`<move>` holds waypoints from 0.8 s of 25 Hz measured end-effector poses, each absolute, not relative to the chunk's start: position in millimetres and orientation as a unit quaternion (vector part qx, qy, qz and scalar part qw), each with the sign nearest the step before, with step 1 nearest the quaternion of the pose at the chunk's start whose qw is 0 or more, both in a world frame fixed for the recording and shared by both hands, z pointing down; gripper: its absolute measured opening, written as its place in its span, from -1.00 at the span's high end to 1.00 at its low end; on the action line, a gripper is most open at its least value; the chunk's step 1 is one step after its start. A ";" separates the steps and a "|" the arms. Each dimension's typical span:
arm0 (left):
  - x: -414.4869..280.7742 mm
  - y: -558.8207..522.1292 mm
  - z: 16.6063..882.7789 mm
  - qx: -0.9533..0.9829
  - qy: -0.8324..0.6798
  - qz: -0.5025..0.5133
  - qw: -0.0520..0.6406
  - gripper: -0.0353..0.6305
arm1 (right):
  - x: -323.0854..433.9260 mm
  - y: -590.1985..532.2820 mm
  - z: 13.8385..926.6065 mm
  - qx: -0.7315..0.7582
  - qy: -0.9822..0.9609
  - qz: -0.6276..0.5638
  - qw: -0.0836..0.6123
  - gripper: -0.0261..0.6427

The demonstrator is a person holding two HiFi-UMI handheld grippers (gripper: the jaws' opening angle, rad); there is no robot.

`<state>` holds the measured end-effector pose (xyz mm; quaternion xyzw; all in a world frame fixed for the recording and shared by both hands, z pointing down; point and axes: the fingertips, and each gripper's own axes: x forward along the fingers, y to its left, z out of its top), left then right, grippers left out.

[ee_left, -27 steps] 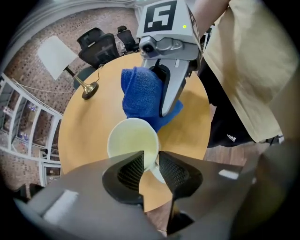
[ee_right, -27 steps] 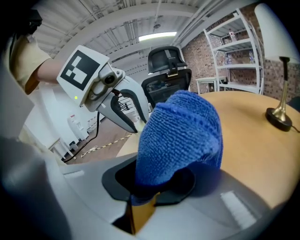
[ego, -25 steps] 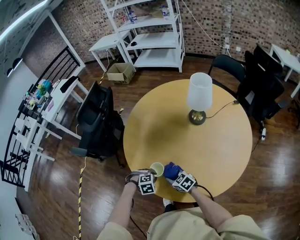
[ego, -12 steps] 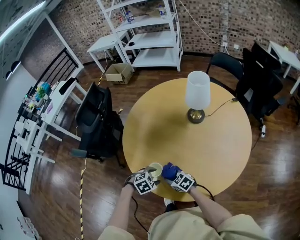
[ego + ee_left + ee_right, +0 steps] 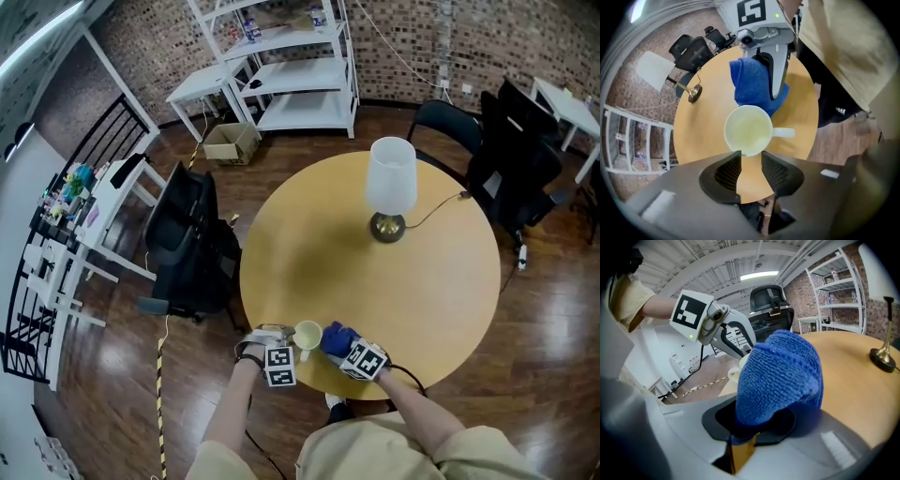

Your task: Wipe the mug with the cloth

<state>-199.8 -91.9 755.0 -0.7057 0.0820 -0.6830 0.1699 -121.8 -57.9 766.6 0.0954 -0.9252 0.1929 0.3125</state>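
Note:
A pale cream mug (image 5: 307, 335) stands upright near the front edge of the round yellow table (image 5: 375, 281), its handle pointing right in the left gripper view. My left gripper (image 5: 751, 157) is at the mug's (image 5: 747, 130) near rim. Its jaws are closing to a narrow gap, and the rim sits right at the tips without being clearly pinched. My right gripper (image 5: 759, 427) is shut on a bunched blue cloth (image 5: 780, 376). It holds the cloth (image 5: 337, 339) against the mug's far side, as the left gripper view shows (image 5: 750, 86).
A table lamp (image 5: 389, 187) with a white shade stands mid-table, its cord trailing off to the right. Black office chairs (image 5: 187, 244) sit left of the table and others behind right. White shelving (image 5: 300, 66) lines the brick wall. The table edge is directly beneath both grippers.
My left gripper has shifted a little left and back beside the mug. The right gripper with the cloth stays at the mug's other side.

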 end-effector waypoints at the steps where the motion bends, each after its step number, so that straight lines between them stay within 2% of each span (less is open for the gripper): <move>1: -200.1 -95.5 755.9 -0.696 0.082 -0.687 0.190 0.53 | -121.9 -58.7 766.9 0.097 -0.925 0.194 0.313 0.75; 9: -196.6 -97.5 759.1 -0.678 0.085 -0.693 0.231 0.57 | -127.2 -59.2 771.0 0.105 -0.921 0.200 0.318 0.75; 20: -180.5 -89.4 755.9 -0.711 0.151 -0.677 0.113 0.54 | -129.5 -36.6 771.6 0.094 -0.914 0.221 0.326 0.75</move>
